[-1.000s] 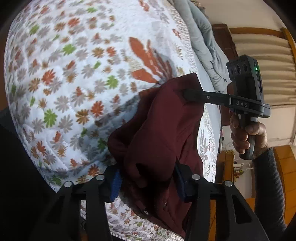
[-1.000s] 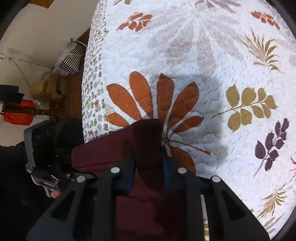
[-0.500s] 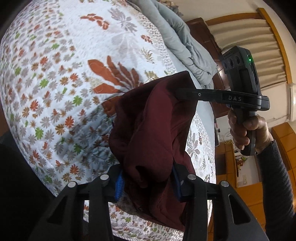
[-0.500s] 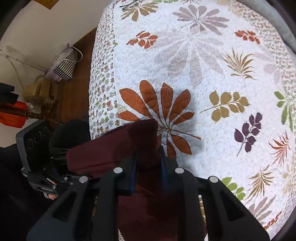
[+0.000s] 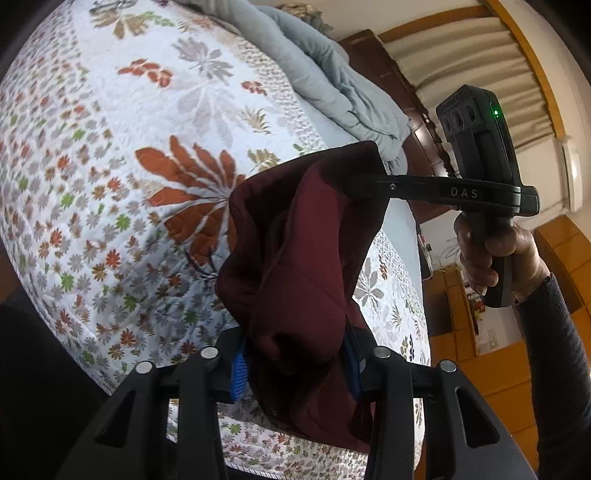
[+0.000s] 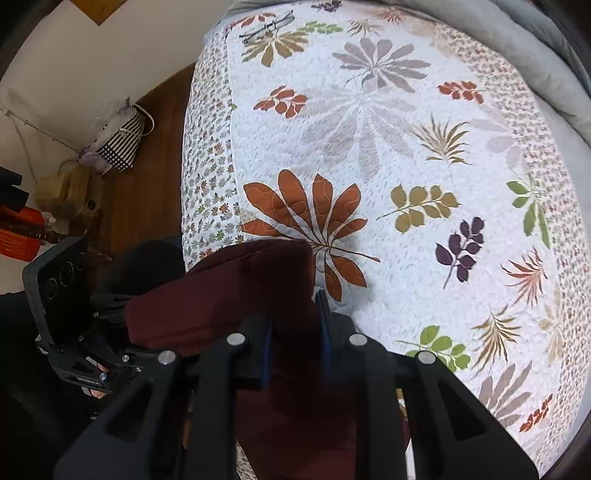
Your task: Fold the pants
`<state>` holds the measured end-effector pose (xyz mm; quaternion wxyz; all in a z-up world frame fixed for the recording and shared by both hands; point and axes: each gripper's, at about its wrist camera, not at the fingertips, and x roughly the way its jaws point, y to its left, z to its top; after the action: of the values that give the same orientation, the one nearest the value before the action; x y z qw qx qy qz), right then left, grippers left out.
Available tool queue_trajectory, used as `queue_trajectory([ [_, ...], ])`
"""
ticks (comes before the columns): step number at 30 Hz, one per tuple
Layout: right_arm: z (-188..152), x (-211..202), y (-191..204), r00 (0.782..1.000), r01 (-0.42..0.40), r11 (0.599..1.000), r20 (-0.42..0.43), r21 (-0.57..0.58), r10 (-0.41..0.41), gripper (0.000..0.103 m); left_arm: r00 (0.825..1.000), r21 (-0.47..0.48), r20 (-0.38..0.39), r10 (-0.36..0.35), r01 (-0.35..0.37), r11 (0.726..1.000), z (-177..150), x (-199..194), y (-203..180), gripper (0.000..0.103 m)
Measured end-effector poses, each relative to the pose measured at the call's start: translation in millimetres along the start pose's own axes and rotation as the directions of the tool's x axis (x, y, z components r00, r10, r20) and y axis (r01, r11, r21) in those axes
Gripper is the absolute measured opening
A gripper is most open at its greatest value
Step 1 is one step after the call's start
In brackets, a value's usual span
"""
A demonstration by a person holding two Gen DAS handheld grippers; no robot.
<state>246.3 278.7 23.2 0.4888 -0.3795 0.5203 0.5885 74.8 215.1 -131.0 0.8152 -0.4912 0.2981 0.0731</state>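
The maroon pants (image 5: 303, 251) hang bunched in the air above the bed, held by both grippers. In the left wrist view my left gripper (image 5: 295, 365) is shut on a thick wad of the cloth between its blue pads. Further up, my right gripper (image 5: 369, 186) pinches the upper edge of the pants, with a hand (image 5: 495, 258) on its handle. In the right wrist view my right gripper (image 6: 295, 332) is shut on a fold of the pants (image 6: 229, 295), which stretch left toward the left gripper's black body (image 6: 59, 295). The pants' lower part is hidden below the fingers.
A white quilt (image 6: 388, 147) with leaf prints covers the bed beneath. A grey blanket (image 5: 332, 85) is heaped at its far end. Eyeglasses (image 6: 266, 29) lie on the quilt's far corner. A striped bag (image 6: 118, 140) sits on the wooden floor beside the bed.
Both grippers have risen with the pants held in them. The bed has dropped further away, and more of the quilt shows in both views.
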Motion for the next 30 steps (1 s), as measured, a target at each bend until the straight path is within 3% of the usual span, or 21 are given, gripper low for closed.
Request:
queue_trajectory([
  [15,-49,-70,16,0.989,0.092,0.995,0.115,0.042,-0.097,0.019,1.0,0.174,0.015,-0.027,0.024,0.985,-6,-16,-65,0.04],
  [30,-124,-141,28,0.954,0.191,0.975,0.211,0.111,-0.211,0.017,0.997,0.357,0.008,-0.075,0.067,0.932,-33,-31,-144,0.04],
])
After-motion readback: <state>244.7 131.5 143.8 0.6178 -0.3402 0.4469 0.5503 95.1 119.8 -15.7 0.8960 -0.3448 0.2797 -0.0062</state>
